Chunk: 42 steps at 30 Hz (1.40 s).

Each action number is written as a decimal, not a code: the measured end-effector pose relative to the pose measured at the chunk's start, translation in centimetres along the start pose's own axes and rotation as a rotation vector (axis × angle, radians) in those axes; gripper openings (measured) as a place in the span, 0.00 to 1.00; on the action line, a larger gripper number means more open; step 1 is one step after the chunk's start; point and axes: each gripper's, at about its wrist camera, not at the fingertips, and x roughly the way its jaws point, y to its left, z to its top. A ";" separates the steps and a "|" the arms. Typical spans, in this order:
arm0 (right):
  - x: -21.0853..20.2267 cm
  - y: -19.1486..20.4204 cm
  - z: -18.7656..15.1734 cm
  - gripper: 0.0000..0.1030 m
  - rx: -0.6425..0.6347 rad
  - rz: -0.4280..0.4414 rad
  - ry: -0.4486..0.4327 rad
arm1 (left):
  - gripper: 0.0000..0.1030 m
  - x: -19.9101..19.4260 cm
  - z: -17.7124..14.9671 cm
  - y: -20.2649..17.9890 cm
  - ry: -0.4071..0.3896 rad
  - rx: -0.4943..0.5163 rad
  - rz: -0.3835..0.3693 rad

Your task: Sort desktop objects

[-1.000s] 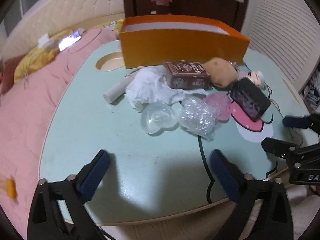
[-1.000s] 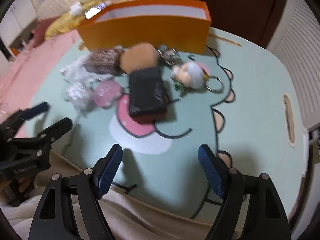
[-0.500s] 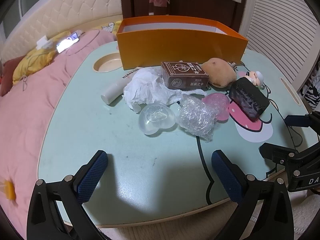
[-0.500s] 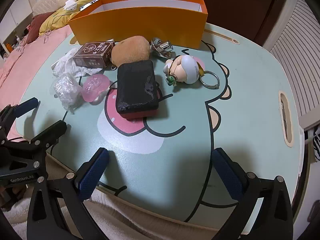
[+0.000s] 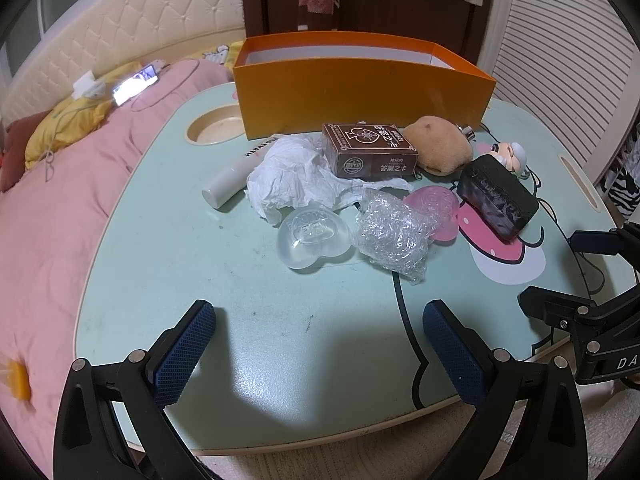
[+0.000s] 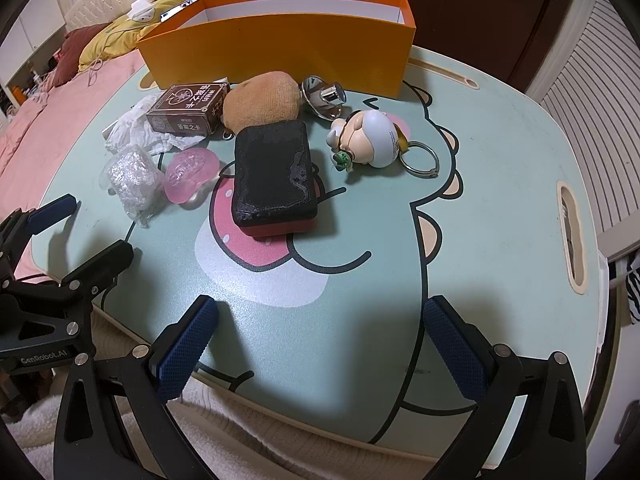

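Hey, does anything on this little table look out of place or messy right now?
Yes: a crumpled white tissue and a wad of clear plastic wrap look like trash among the keepsakes, outside the orange box.

Left gripper (image 5: 320, 354) fingers spread wide, right gripper (image 6: 322, 350) likewise, both empty

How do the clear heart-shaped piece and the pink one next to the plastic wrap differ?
The clear heart is colourless; the pink heart is tinted pink. The clear heart lies in the open, while the crumpled plastic wrap partly hides the pink heart. Both are translucent, embossed, and flat on the table.
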 end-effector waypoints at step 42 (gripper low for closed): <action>0.0 0.3 0.0 1.00 0.013 -0.004 0.000 | 1.00 0.0 0.0 -0.3 -0.017 0.011 -0.002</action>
